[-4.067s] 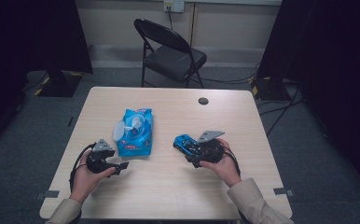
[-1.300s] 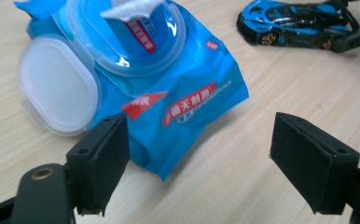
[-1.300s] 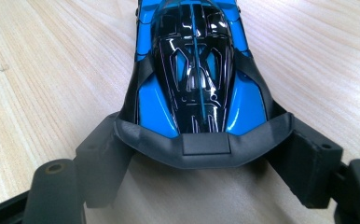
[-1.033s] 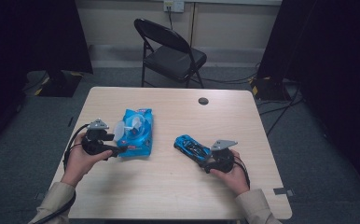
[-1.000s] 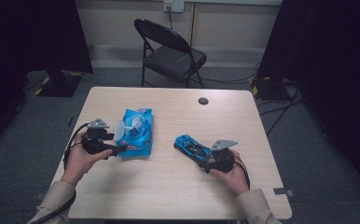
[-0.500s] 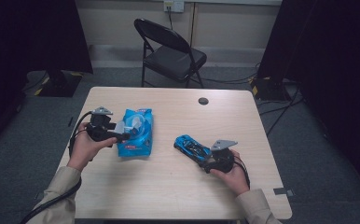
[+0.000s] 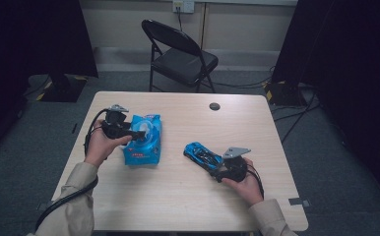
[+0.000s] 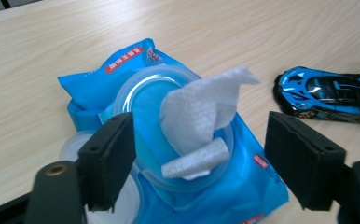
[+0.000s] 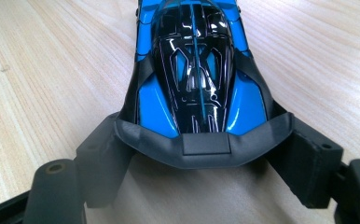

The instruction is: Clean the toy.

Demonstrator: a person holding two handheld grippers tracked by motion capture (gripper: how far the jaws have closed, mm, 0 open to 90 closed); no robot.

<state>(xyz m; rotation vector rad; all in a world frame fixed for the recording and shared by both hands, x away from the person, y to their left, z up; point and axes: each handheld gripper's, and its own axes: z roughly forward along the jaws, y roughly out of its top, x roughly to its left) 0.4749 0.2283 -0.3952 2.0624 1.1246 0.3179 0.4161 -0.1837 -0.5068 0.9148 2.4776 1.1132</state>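
Wet wipe about to be pulled from its pack.

The wipe (image 8: pixel 201 112) stood up from the blue wipe pack (image 7: pixel 142 139) near the bench's (image 7: pixel 188 196) left edge, between the left hand-held gripper's (image 8: pixel 199 163) wide-open, empty jaws. Best closed low on the tuft, then drawn straight up. The right hand-held gripper (image 9: pixel 201 161) clasped the toy car's (image 9: pixel 192 79) rear toward the right edge.

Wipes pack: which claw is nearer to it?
Left. The left claw hangs open over the wipes pack, straddling its sticking-out wipe. The right claw sits apart across the table, closed on the toy car.
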